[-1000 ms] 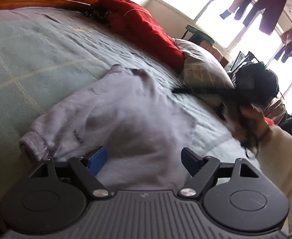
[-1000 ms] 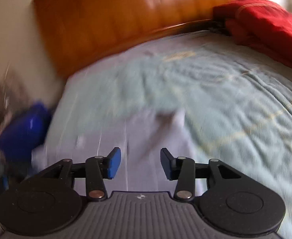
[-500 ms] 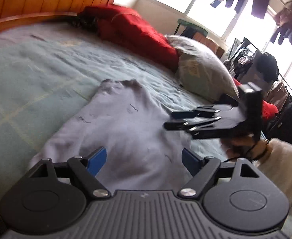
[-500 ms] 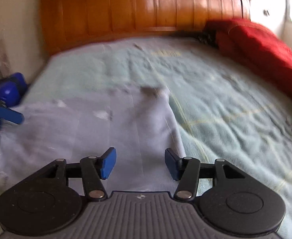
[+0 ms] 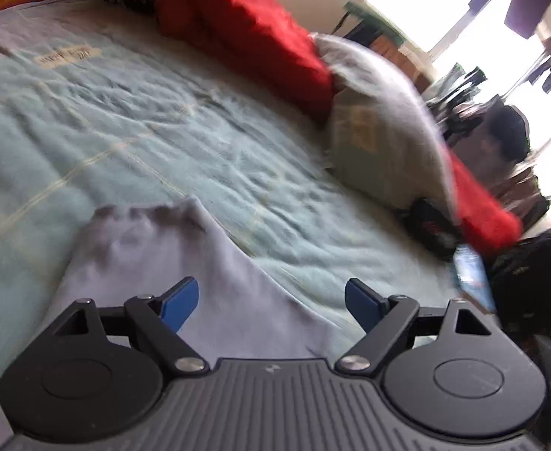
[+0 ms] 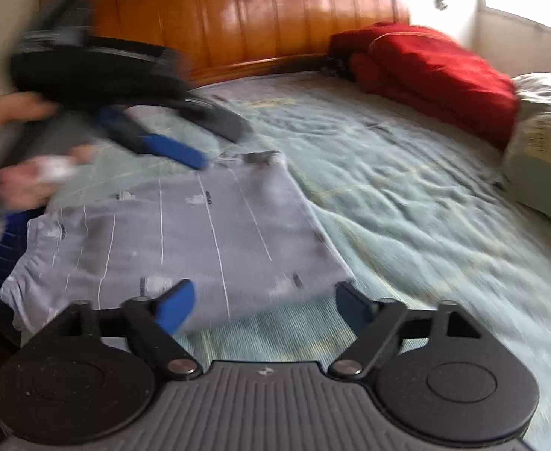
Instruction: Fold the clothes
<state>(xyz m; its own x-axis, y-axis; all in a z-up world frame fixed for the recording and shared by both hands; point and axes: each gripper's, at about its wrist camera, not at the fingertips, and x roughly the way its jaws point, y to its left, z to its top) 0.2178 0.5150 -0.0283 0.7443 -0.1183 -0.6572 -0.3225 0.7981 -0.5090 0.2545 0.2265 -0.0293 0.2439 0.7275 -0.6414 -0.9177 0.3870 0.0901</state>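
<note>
A: Where is the garment?

B: The pale grey garment (image 6: 185,233) lies folded flat on the light green bedspread (image 6: 407,203), toward the near left part of the bed, with thin white lines and small marks across its top. Its far edge looks darker and slightly puckered.

A: And the right tool?

B: The right tool (image 6: 262,306) hangs over the garment's near edge. Its jaws have just been opening and now stand wide, with nothing between the blue pads; cloth and bedspread only show beneath the gap.

A: The left one?

B: The left tool (image 5: 271,302) is also wide apart and holds nothing. In its own view it sits above the garment's near right corner. From the right wrist view it appears blurred at the upper left, held in a hand (image 6: 27,173), one blue finger (image 6: 173,152) reaching toward the garment's far edge. Whether it touches the cloth I cannot tell.

A: What else is on the bed?

B: A red blanket (image 6: 433,71) bunched by the wooden headboard (image 6: 275,18), and a pale pillow (image 5: 380,124) just beside it.
</note>
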